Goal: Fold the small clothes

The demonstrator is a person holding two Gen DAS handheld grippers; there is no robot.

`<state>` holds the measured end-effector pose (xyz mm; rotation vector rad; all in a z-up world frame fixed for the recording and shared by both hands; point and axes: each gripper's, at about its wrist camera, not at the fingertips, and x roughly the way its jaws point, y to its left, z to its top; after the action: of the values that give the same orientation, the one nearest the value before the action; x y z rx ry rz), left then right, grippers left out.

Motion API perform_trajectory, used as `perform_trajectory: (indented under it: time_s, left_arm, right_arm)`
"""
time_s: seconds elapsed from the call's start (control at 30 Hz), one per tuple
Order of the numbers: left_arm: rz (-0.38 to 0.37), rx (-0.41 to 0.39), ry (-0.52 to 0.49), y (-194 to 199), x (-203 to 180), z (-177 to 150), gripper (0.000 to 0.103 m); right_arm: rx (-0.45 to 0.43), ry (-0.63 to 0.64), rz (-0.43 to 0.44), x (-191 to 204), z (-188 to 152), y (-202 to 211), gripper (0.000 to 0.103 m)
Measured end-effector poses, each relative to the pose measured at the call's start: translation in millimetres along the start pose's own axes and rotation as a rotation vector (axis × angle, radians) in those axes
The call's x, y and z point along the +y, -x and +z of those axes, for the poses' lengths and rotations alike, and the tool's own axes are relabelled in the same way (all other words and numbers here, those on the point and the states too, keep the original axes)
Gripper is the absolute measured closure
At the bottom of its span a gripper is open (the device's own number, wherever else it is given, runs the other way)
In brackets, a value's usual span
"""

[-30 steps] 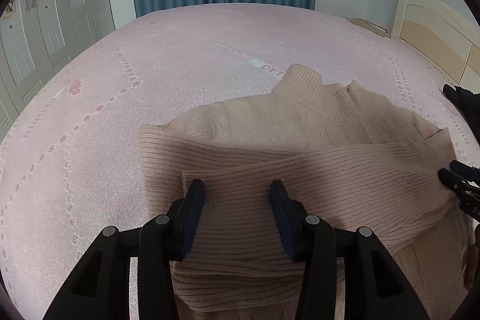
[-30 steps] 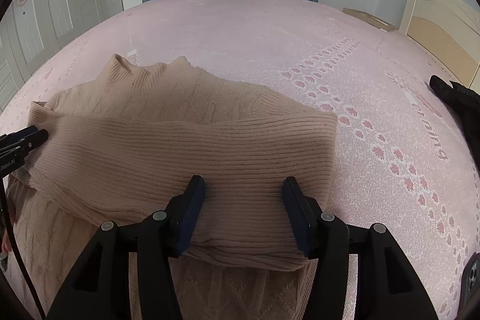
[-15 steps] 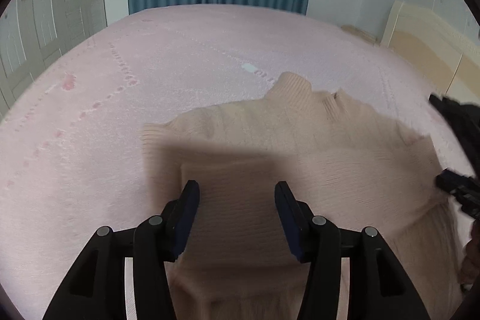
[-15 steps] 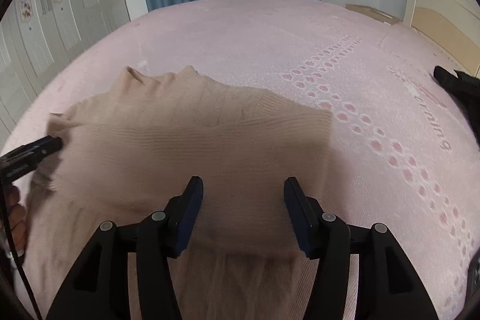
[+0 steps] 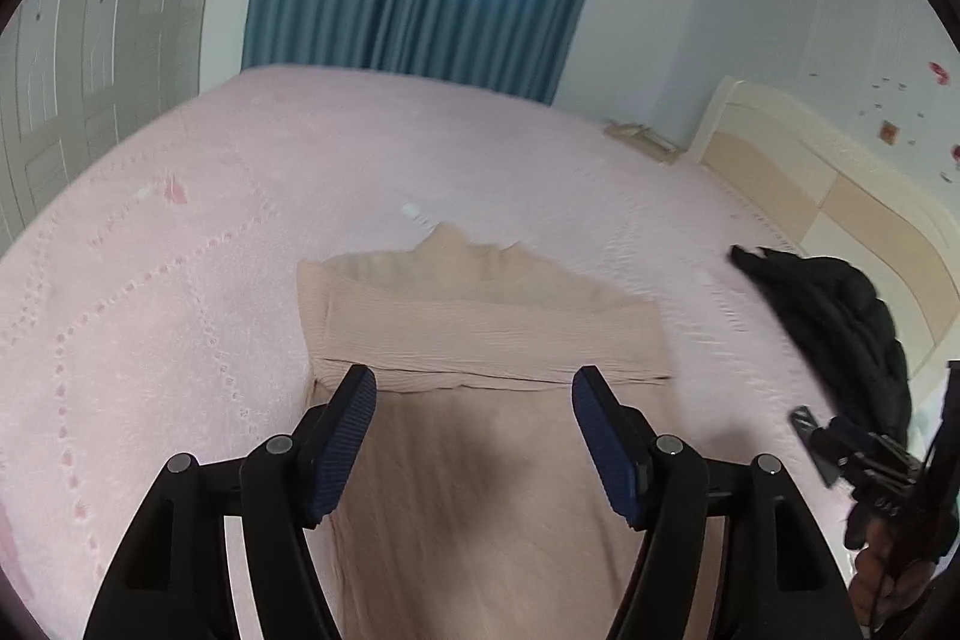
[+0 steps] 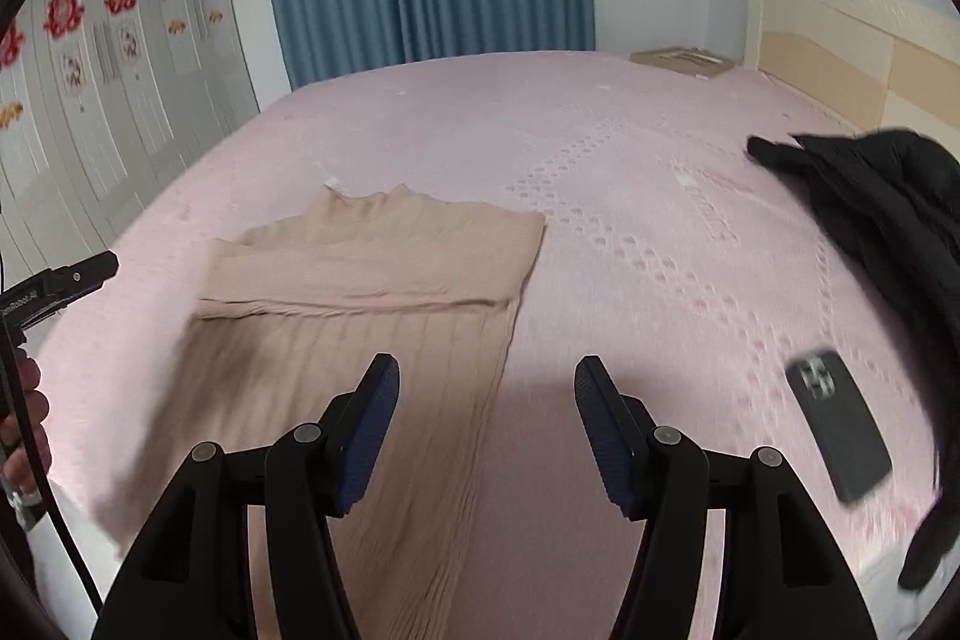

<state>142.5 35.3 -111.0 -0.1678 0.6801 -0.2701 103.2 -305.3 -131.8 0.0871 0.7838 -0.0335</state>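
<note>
Sweater: beige ribbed knit sweater (image 5: 480, 340) lies flat on the pink patterned bedspread (image 5: 180, 280), sleeves folded across its chest, ahead of and below both grippers.
Left gripper (image 5: 474, 400): jaws opening, nothing between them, above the sweater's body.
Right gripper (image 6: 486, 388): jaws opening, empty, over the sweater's right edge.
Right side: black phone (image 6: 837, 430) and black jacket (image 6: 888, 208).

A beige ribbed knit sweater (image 5: 480, 340) lies flat on the pink bedspread, its sleeves folded across the chest in a band, collar pointing away.
</note>
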Motion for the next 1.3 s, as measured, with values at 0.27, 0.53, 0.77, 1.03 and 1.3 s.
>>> perform_trajectory:
  time_s: [0.27, 0.53, 0.77, 1.03, 1.3]
  left_arm:
    - [0.013, -0.138, -0.057, 109, -39, -17, 0.034]
    - [-0.027, -0.201, -0.034, 172, -46, -31, 0.034]
    - [-0.06, -0.218, 0.006, 184, -42, -35, 0.034]
    - [-0.049, -0.196, 0.002, 175, -38, -44, 0.034]
    - [0.009, -0.068, 0.088, 131, -4, -78, 0.034]
  right_arm:
    - [-0.068, -0.025, 0.027, 6, -22, 90, 0.043]
    - [-0.09, -0.051, 0.041, 15, -30, 138, 0.043]
    - [-0.097, -0.065, 0.047, 22, -33, 158, 0.043]
    - [-0.095, -0.063, 0.065, 24, -36, 156, 0.043]
    - [-0.008, -0.026, 0.071, 22, -57, 116, 0.043]
